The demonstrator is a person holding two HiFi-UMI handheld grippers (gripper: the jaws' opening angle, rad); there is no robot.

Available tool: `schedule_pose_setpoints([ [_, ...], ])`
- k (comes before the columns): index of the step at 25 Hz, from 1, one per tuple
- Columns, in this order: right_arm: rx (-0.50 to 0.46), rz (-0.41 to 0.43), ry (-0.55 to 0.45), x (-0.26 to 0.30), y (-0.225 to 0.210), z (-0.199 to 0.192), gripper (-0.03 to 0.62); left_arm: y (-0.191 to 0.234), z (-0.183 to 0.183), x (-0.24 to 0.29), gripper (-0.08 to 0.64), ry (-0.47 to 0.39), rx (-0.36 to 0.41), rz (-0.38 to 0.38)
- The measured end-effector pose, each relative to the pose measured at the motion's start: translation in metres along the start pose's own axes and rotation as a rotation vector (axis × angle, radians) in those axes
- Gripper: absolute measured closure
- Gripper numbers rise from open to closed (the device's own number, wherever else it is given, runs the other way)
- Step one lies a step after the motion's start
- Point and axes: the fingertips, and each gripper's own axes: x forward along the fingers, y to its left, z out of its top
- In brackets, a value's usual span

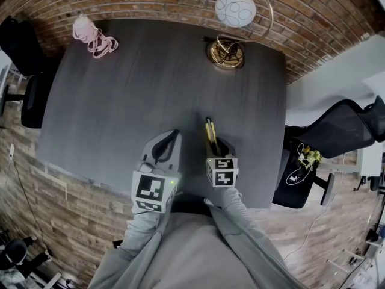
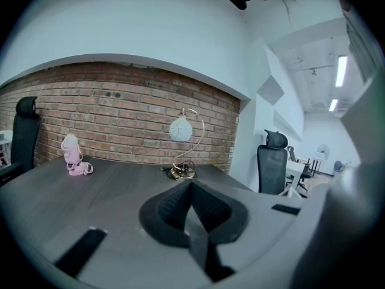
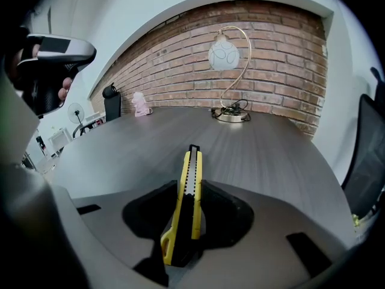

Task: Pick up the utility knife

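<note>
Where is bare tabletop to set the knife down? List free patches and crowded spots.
Bare: the whole middle of the table, between the pink object and lamp at the brick-wall edge and the near edge; also its left side. Crowded: the near edge, where the left hand-held gripper and the right hand-held gripper, gripping the utility knife, are.

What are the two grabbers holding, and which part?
The right gripper holds the yellow utility knife by its back half, tip pointing forward. The left gripper is shut and empty.
</note>
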Motion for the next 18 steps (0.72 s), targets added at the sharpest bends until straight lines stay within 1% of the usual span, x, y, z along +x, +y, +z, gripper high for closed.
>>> schedule_pose_setpoints([
  [9, 0.002, -0.031, -0.072, -0.024, -0.016, 0.026, 0.457, -0.005, 0.018, -0.003, 0.541, -0.029, 0.02, -0.008],
  [18, 0.004, -0.065, -0.216, -0.063, -0.031, 0.073, 0.457, -0.012, 0.042, -0.005, 0.541, -0.073, 0.06, -0.025],
])
